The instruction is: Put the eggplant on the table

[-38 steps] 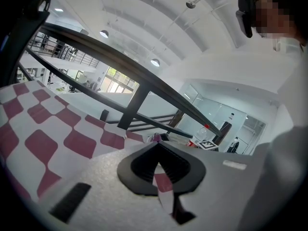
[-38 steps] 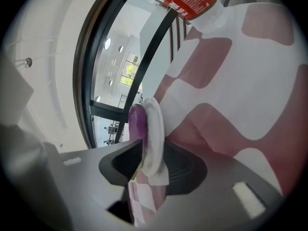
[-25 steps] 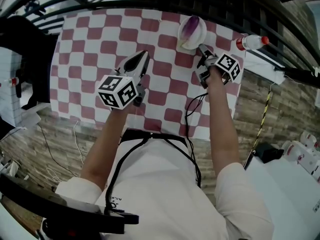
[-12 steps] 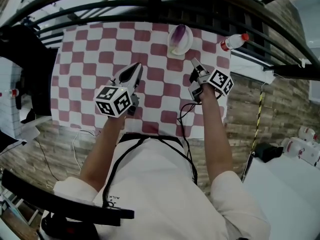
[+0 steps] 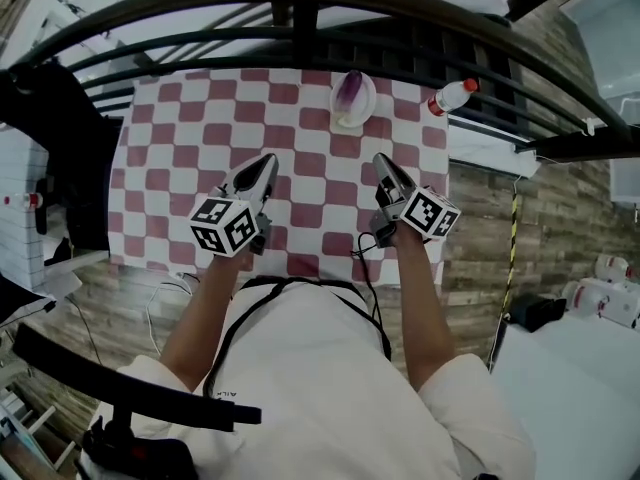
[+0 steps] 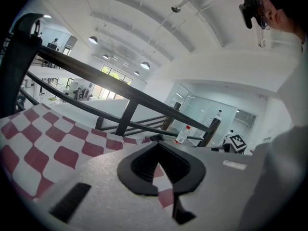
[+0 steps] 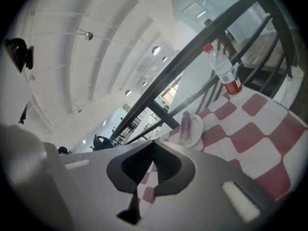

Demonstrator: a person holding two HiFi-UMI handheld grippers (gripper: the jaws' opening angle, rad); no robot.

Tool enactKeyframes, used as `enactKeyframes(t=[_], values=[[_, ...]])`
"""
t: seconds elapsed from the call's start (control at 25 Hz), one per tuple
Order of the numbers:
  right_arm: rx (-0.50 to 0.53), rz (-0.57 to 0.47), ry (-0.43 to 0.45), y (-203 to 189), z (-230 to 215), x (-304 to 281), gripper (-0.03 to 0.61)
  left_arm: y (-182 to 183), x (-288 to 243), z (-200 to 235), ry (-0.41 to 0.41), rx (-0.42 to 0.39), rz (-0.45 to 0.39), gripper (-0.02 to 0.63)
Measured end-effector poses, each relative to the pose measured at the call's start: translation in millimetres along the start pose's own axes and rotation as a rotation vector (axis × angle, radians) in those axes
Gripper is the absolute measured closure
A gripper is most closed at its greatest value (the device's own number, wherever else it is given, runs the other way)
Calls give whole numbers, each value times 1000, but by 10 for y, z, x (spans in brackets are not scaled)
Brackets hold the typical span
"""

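Observation:
The purple eggplant (image 5: pixel 349 90) lies on a small white plate (image 5: pixel 363 109) at the far edge of the red-and-white checked table (image 5: pixel 180 148). In the right gripper view the eggplant (image 7: pixel 185 127) rests across the plate (image 7: pixel 197 129), well beyond the jaws. My right gripper (image 5: pixel 380 160) is shut and empty, held above the table's near half, short of the plate. My left gripper (image 5: pixel 268 160) is level with it to the left, also shut with nothing in it. Both pairs of jaws meet at their tips (image 6: pixel 157 146) (image 7: pixel 153 143).
A clear plastic bottle (image 5: pixel 452 96) with a red cap stands at the table's far right corner, right of the plate. Dark metal railing bars (image 5: pixel 300 28) run behind the table's far edge. A black cable (image 5: pixel 362 258) hangs over the near edge.
My right gripper has drawn back from the plate towards the person, risen and closed. The left gripper has also lifted and drawn back a little. The eggplant stays on the plate.

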State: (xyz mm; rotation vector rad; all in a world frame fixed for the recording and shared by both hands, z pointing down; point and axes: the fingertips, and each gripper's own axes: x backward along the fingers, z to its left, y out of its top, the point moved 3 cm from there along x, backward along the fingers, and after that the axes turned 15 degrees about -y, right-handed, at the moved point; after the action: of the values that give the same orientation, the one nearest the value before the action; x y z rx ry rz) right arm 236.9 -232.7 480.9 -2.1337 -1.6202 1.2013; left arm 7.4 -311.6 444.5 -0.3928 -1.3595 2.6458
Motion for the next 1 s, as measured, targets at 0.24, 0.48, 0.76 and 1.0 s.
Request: enactKeyframes(t=[0.24,0.48,0.76,1.0], values=[[138,-49,43,-112,417,392,572,9,140,-158,-40,-10,15,609],[197,-87,106,-256,822,742,572,13,338,-310,-69,-24,19,609],[257,-99,118,-364,983,972,572,-6,539,-427,-75,-31,19,609],[291,-110,106,-346,972,1006,572,8,547,-435,-81,-31,8,609]])
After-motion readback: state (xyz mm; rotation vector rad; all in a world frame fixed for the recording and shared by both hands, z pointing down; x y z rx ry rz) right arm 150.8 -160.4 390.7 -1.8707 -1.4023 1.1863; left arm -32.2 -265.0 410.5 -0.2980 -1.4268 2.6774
